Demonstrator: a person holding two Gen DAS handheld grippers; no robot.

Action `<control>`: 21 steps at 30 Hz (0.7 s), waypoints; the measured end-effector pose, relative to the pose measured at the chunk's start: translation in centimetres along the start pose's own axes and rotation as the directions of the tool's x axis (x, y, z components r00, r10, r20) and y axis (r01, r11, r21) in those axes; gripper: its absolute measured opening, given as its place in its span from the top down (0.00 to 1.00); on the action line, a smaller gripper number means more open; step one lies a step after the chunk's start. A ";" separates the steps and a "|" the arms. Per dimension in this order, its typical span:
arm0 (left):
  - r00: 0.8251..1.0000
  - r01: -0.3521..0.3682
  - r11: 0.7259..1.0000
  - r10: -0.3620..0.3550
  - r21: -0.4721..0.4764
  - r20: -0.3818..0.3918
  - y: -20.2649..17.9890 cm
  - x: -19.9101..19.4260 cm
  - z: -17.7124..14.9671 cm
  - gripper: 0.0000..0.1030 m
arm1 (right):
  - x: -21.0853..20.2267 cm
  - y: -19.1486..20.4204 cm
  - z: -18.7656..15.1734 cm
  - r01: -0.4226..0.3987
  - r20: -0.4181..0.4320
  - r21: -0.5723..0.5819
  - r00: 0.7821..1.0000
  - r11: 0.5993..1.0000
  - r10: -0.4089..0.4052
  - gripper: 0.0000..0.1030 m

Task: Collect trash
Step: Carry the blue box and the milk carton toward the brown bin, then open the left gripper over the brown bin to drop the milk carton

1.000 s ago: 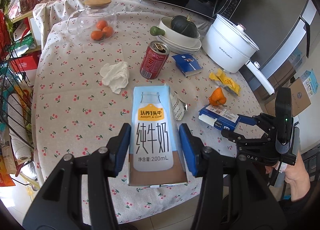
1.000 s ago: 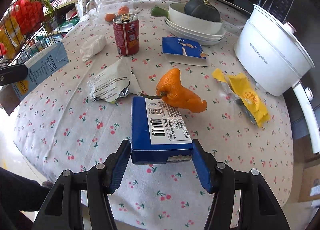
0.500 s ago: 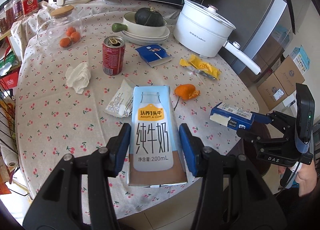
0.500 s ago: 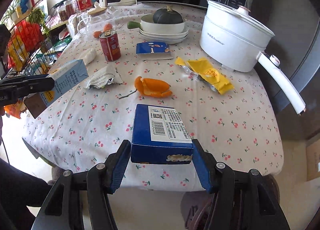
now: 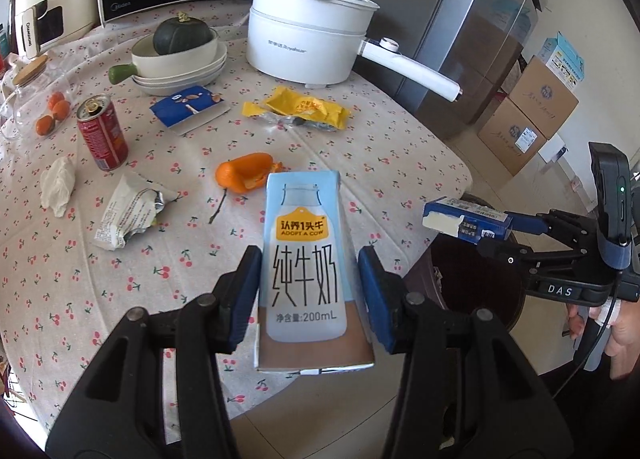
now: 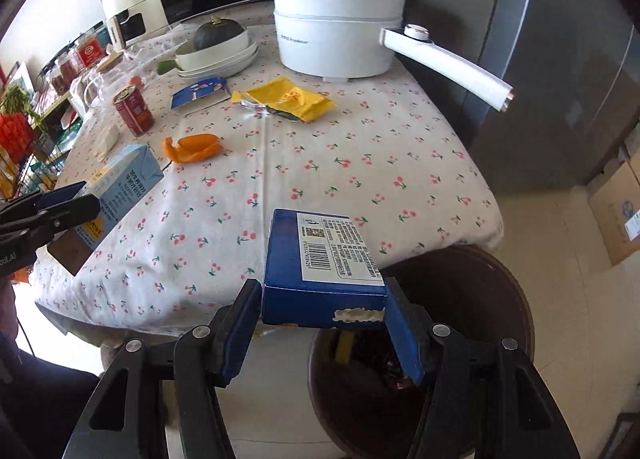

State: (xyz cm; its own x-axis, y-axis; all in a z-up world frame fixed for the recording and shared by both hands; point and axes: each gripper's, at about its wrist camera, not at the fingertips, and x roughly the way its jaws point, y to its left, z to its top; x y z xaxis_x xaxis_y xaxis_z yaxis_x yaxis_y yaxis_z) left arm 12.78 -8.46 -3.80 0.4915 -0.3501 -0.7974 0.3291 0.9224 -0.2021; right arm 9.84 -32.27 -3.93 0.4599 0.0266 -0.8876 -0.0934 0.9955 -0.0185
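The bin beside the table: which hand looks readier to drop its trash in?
Probably the right. Its gripper holds the blue box at the dark bin rim; the left gripper holds its milk carton over the tablecloth.

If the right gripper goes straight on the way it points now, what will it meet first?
Probably the dark brown trash bin. The right gripper, shut on the blue box, points steeply down past the table edge, with the bin's open mouth under it. Depth is unclear.
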 end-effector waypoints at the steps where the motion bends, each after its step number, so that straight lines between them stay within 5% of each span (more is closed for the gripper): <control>1: 1.000 0.007 1.000 -0.007 0.011 -0.003 -0.8 0.3 0.0 0.50 | -0.1 -0.8 -0.4 0.006 -0.005 0.014 1.000 1.000 -0.006 0.40; 21: 0.985 0.158 0.955 -0.135 0.253 -0.106 -15.3 8.1 -1.7 0.50 | -1.6 -13.4 -8.4 0.103 -0.105 0.240 0.991 0.965 -0.080 0.40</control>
State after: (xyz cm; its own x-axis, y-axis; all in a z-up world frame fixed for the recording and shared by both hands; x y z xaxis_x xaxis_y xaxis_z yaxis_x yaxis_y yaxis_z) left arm 10.37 -25.13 -8.18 0.3544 -0.4520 -0.8186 0.5954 0.7841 -0.1752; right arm 2.95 -46.44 -6.11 0.3707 -0.0625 -0.9266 0.1687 0.9857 0.0010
